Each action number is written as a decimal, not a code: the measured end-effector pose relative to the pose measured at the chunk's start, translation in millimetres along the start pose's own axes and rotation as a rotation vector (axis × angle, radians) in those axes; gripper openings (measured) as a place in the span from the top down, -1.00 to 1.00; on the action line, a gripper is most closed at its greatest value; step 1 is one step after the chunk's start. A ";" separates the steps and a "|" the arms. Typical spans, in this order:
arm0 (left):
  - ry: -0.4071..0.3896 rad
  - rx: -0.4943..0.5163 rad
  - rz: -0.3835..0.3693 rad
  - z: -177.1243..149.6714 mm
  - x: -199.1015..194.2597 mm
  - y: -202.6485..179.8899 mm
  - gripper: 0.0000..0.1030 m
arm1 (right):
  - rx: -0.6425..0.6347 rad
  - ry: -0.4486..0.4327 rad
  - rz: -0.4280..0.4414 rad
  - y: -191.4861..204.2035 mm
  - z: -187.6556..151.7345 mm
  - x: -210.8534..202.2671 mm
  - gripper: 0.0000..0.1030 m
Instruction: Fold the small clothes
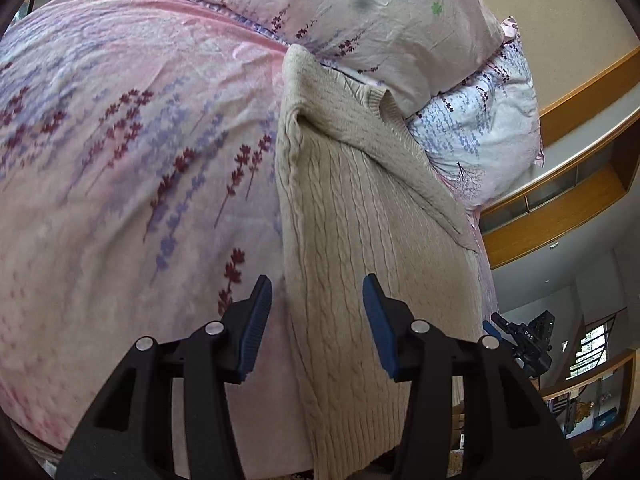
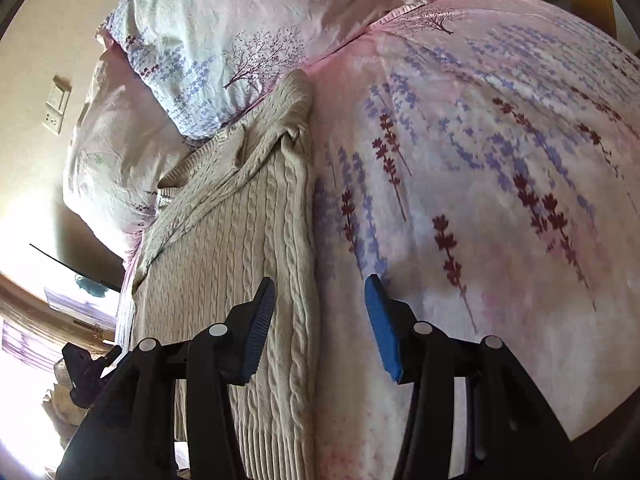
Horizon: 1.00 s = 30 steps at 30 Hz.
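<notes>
Your left gripper (image 1: 316, 322) hangs released, nothing between its pads, over the left long edge of the sweater (image 1: 360, 220). The sweater lies on the bed (image 1: 120, 140) as a narrow folded strip, its long axis running straight away from you, collar end against the pillows (image 1: 360, 20). Your right gripper (image 2: 320, 324) is likewise released and empty, straddling the strip's right long edge. Both stand near the hem end, equally close, so the next fold likely runs hem toward collar.
</notes>
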<state>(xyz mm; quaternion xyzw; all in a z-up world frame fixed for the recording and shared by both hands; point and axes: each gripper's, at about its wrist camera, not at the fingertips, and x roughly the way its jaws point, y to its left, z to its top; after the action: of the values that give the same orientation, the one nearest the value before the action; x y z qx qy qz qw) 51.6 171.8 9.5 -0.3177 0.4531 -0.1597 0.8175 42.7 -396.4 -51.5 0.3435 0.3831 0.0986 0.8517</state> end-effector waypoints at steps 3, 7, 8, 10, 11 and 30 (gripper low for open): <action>-0.003 0.017 -0.005 -13.9 -2.2 -6.0 0.10 | -0.016 0.023 0.056 1.3 -12.3 -2.8 0.04; 0.007 -0.012 -0.047 -29.6 -4.7 -5.6 0.23 | -0.026 0.051 0.116 2.5 -27.3 -3.8 0.05; 0.011 -0.025 -0.062 -34.1 -5.5 -4.8 0.28 | -0.021 0.058 0.136 1.7 -30.1 -4.3 0.06; 0.028 -0.051 -0.095 -43.8 -5.9 -4.4 0.40 | -0.012 0.087 0.188 0.6 -36.9 -3.4 0.13; 0.035 -0.051 -0.099 -48.8 -6.2 -5.9 0.47 | -0.017 0.097 0.203 1.3 -40.7 -3.1 0.18; -0.006 0.029 -0.077 -41.6 -18.3 -32.5 0.88 | -0.253 -0.090 0.233 46.5 -47.3 -31.8 0.84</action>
<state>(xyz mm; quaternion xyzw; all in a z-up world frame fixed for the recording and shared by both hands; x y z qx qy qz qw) 7.5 142.0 26.6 -0.3234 0.4359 -0.1965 0.8166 -8.8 -351.4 -24.4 0.2799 0.2867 0.2283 0.8873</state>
